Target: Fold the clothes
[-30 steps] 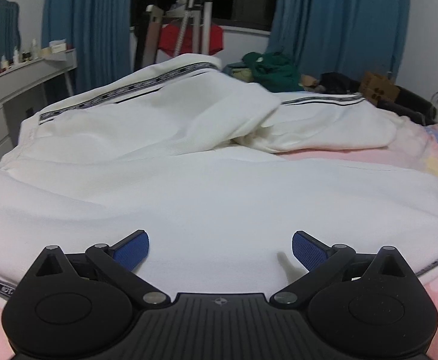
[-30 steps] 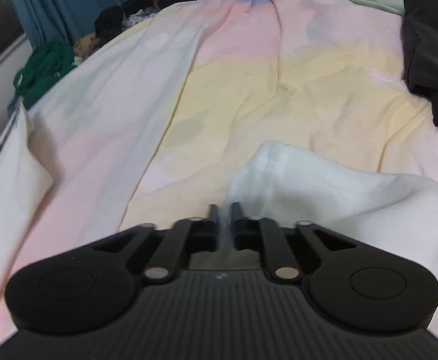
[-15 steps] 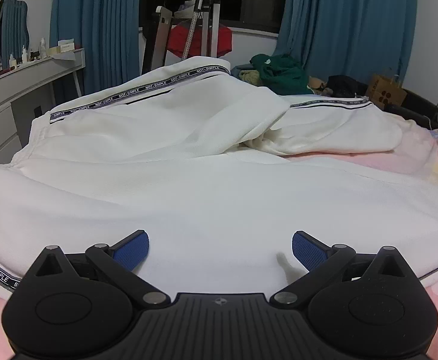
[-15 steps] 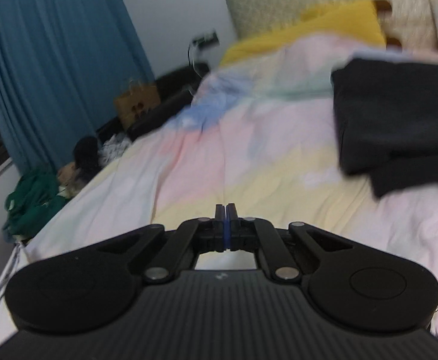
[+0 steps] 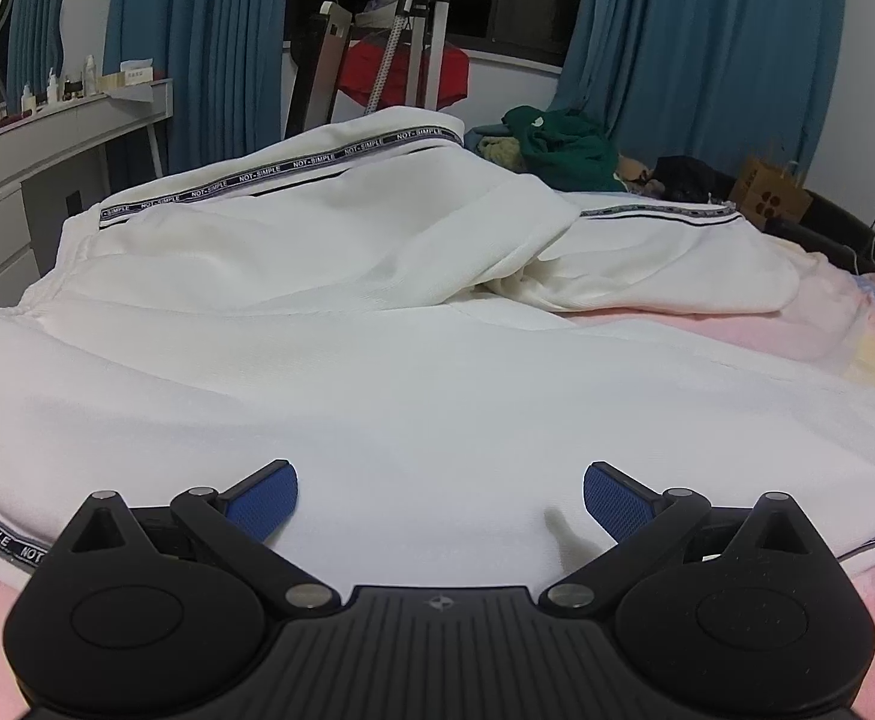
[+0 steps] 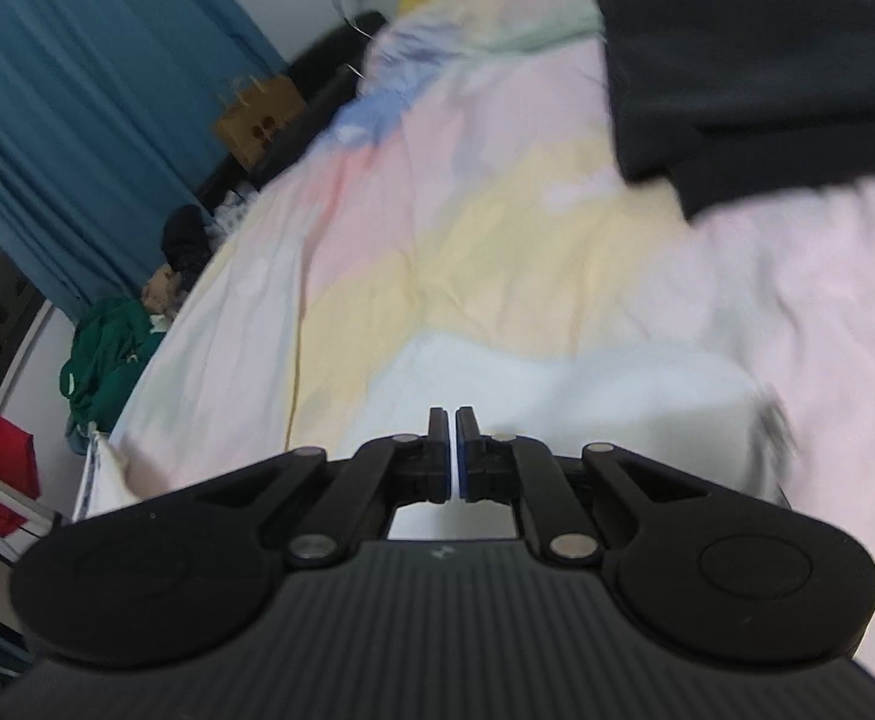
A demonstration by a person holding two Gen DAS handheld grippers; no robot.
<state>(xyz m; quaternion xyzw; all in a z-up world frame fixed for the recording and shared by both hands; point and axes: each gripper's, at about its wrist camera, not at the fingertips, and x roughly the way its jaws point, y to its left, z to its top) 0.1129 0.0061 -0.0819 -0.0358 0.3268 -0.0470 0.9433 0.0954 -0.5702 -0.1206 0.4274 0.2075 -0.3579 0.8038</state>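
Observation:
A white garment (image 5: 413, 372) with black lettered trim lies spread over the pastel bed (image 5: 737, 336). Its far part is folded over toward me in rumpled layers. My left gripper (image 5: 440, 495) is open and empty, low over the near part of the garment. In the right wrist view, my right gripper (image 6: 453, 450) is shut with nothing visible between the pads. It hovers over a white part of the garment (image 6: 557, 384) on the bed sheet (image 6: 497, 228). That view is blurred.
A black garment (image 6: 767, 78) lies on the bed to the right. A green pile of clothes (image 5: 563, 147) sits at the bed's far end. A grey dresser (image 5: 29, 150) stands at the left. Blue curtains, a cardboard bag (image 5: 770, 195) and a rack stand behind.
My right gripper has let go of the white cloth edge, swung up and then tilted back down over the bed. My left gripper has stayed open and drawn back slightly.

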